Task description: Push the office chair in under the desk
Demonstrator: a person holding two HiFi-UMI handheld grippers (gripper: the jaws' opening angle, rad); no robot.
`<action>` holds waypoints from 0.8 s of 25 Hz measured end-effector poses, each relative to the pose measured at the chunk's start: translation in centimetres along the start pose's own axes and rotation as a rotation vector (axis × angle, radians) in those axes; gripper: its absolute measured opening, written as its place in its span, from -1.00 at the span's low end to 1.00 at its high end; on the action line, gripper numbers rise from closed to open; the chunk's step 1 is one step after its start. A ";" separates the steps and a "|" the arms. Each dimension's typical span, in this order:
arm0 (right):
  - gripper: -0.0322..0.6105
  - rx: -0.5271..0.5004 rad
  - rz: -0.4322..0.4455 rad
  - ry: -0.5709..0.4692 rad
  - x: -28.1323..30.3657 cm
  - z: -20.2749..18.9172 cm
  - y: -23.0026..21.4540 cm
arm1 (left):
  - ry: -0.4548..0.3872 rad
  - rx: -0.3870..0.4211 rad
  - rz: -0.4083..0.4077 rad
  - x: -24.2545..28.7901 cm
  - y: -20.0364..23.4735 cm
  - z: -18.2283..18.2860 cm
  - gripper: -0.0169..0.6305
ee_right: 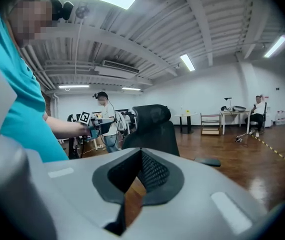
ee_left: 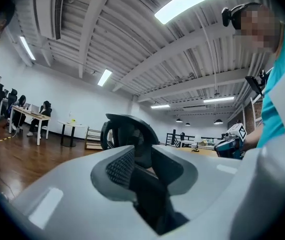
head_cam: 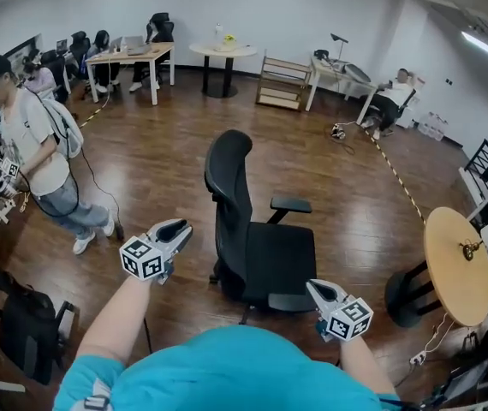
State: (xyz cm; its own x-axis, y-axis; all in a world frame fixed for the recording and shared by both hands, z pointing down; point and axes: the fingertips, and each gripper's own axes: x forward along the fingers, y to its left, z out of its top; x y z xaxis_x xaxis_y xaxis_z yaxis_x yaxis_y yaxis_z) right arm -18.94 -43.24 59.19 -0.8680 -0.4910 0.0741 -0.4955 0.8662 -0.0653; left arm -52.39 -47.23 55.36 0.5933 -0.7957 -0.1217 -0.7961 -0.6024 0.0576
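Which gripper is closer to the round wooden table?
Right. The right gripper is between the office chair and the round wooden table. The left gripper is on the chair's other side, farther away.

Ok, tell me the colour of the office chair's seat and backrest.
Black throughout, the high-backed office chair; head view shows it best.

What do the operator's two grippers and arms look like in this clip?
Both the left gripper and right gripper have pale grey shells with dark textured jaw pads, and each carries a white cube of black square markers. The person wears a teal short-sleeved shirt.
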 end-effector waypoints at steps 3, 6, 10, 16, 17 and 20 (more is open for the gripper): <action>-0.90 0.010 -0.054 0.011 5.5 -0.2 1.1 | 0.033 0.002 -0.017 1.5 7.6 -0.4 -0.49; -0.90 0.013 -0.086 0.033 9.8 1.5 2.2 | 0.087 0.011 -0.020 4.1 14.7 0.7 -0.23; -0.90 0.028 -0.135 0.048 11.0 1.9 1.3 | 0.152 0.018 -0.047 8.5 19.6 0.5 -0.02; -0.90 0.043 -0.227 0.056 11.4 -1.3 -0.8 | 0.218 0.074 -0.184 13.5 23.2 -3.7 0.11; -0.90 0.044 -0.237 0.060 11.5 -1.8 -1.1 | 0.222 0.083 -0.208 14.4 23.6 -4.2 0.11; -0.90 0.047 -0.272 0.075 11.9 -3.3 -2.2 | 0.233 0.113 -0.263 16.6 24.7 -5.0 0.10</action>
State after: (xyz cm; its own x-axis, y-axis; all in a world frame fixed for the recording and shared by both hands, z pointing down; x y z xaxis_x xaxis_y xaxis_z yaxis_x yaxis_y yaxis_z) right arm -28.05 -50.69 63.47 -0.6990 -0.6950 0.1684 -0.7123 0.6974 -0.0786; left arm -61.63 -75.60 59.72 0.7800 -0.6156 0.1122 -0.6135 -0.7877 -0.0569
